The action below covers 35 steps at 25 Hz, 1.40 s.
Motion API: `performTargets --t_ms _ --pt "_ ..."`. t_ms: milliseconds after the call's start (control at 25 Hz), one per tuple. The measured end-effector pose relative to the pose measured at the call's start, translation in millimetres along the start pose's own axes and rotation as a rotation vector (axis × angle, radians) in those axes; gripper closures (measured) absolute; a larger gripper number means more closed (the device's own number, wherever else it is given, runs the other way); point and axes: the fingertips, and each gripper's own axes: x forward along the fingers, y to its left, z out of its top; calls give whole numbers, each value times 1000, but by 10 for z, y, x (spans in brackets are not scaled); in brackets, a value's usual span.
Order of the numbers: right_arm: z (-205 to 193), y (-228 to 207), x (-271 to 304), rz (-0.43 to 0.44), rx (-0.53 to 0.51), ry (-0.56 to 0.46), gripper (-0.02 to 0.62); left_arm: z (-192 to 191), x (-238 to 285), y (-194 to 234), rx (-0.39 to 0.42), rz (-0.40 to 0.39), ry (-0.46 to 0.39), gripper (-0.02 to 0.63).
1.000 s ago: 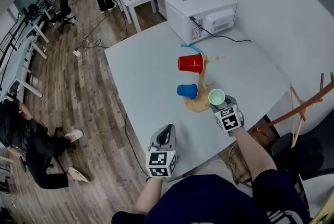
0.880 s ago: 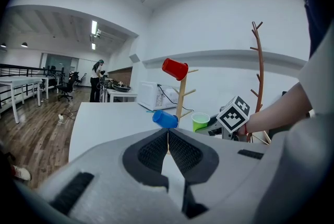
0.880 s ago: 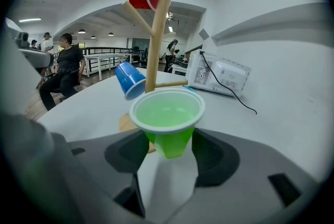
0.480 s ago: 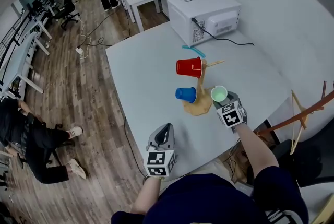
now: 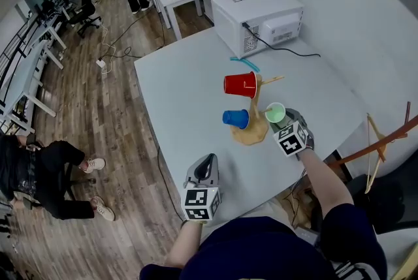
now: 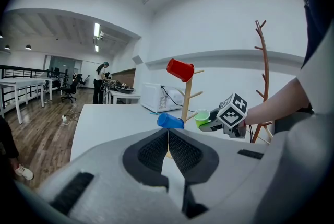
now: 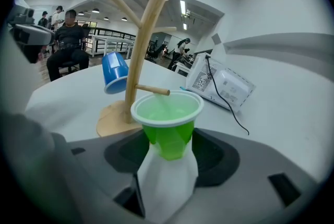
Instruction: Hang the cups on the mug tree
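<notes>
"Gripping what, that right gripper (image 7: 169,145)?"

"A green cup (image 7: 168,116). The jaws are clamped on its lower part, and its open mouth faces the mug tree (image 7: 140,56). The tip of a short low peg sits right at the cup's rim. Whether it reaches inside is hard to tell."

"And the other cups?"

"A red cup (image 5: 240,83) hangs on a top branch. A blue cup (image 5: 235,118) hangs on a lower one, across the trunk from the green cup."

"The left gripper (image 6: 168,138)?"

"Its jaws are pressed together with nothing between them. It is held over the near edge of the table (image 5: 183,86), well apart from the tree."
</notes>
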Motion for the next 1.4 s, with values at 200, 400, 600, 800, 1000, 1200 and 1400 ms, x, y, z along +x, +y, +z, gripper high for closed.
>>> performTargets --t_ms 200,400,600,800,1000,1200,1400 --pt "67 -33 -9 -19 -94 10 327 9 -17 28 -5 1 -3 586" --pt "137 -41 -21 -29 -189 5 327 -8 -26 20 -2 0 -1 586" --pt "217 -31 -48 -34 -230 -5 328 8 -55 22 0 -2 -3 586" --pt "277 5 -53 -35 -290 -9 330 -10 -72 24 4 -4 3 586" --pt "329 46 -61 -35 -351 -7 330 -5 -95 28 6 -7 1 586" --pt "369 91 -54 -36 -385 -9 330 -6 -110 39 6 -10 -1 586" --pt "425 157 -65 -32 -413 -17 331 -8 -138 58 3 -9 0 586"
